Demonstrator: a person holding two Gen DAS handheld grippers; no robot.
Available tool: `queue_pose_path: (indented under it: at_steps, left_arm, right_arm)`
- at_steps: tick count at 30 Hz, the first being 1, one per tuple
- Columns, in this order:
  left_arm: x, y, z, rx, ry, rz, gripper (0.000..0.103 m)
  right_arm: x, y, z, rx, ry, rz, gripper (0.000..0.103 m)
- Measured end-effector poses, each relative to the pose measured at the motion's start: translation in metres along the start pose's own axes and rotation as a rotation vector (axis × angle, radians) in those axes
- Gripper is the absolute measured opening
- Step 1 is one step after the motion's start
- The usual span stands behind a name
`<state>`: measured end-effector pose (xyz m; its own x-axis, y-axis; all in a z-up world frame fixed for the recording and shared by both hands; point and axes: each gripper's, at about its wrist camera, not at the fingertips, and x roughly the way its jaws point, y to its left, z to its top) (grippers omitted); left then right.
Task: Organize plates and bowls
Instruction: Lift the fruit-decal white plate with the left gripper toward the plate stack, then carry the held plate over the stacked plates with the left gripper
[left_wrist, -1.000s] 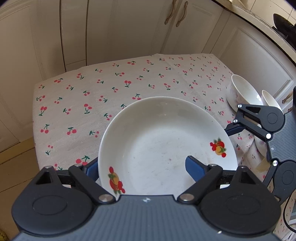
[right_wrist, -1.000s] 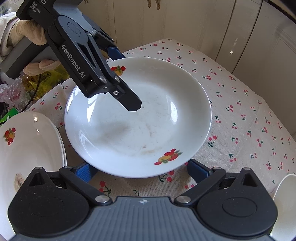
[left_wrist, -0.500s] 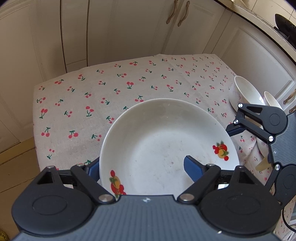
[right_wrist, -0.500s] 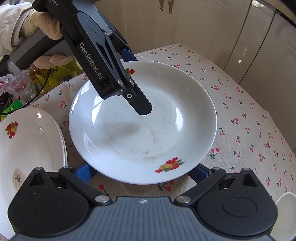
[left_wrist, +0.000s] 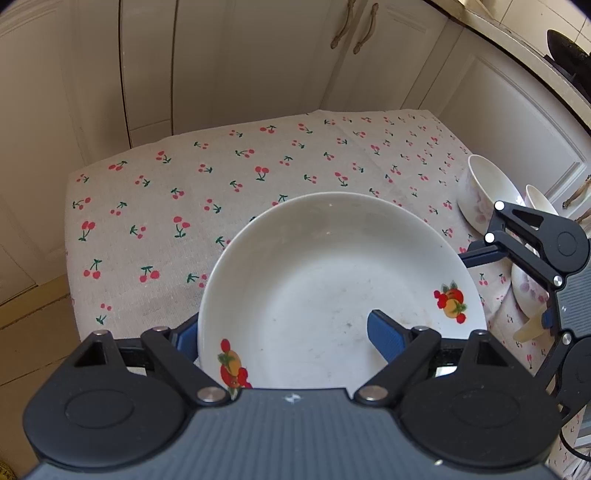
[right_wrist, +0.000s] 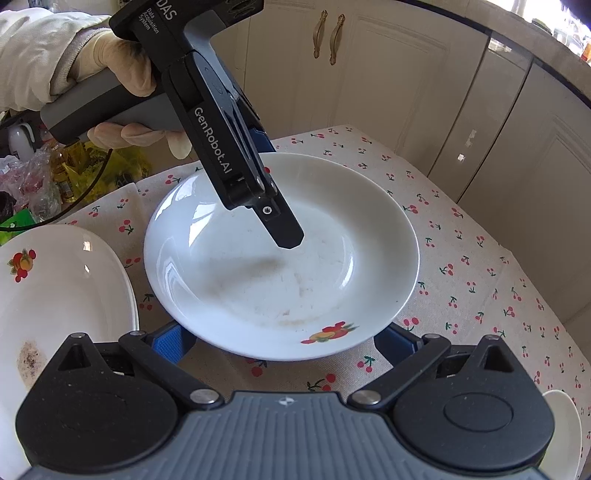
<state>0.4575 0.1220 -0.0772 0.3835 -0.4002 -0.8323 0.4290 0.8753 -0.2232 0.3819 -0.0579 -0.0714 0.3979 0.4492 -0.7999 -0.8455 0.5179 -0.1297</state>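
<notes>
so we're mid plate-pickup here; the left gripper straddles the near rim of the deep plate, one finger outside the rim, one inside the bowl part, jaws about half open and I can't tell if the pads actually bite. The right gripper sits wide, plate edge just over its gap, nothing pinched. Second plate lies left of those jaws; I'd guess next is clamp firmly, then lift and stack it there.

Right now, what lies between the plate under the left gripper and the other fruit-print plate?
Only a strip of bare cherry tablecloth separates the plate from the other plate; the right wrist view shows it.
</notes>
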Motion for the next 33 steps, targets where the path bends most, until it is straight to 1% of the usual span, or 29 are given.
queue_pose_path:
  at_steps: [5, 10, 18, 25, 33]
  left_arm:
    - [0.000, 0.001, -0.001, -0.002, 0.005, -0.006, 0.089]
    - [-0.001, 0.000, -0.002, -0.005, 0.009, -0.004, 0.089]
    - [-0.006, -0.007, 0.002, 0.013, 0.004, 0.003, 0.089]
    - [-0.017, -0.021, 0.004, 0.031, 0.004, 0.012, 0.089]
    - [-0.041, -0.042, 0.000, 0.048, -0.003, 0.025, 0.089]
  right_arm:
    - [-0.002, 0.003, -0.001, -0.016, -0.030, 0.005, 0.103]
    - [-0.001, 0.001, 0.000, -0.012, -0.029, 0.018, 0.103]
    - [-0.008, -0.002, -0.002, -0.003, -0.057, 0.018, 0.103]
    - [-0.020, -0.001, -0.004, 0.001, -0.069, 0.015, 0.103]
    - [-0.043, 0.007, -0.008, 0.021, -0.091, 0.023, 0.103]
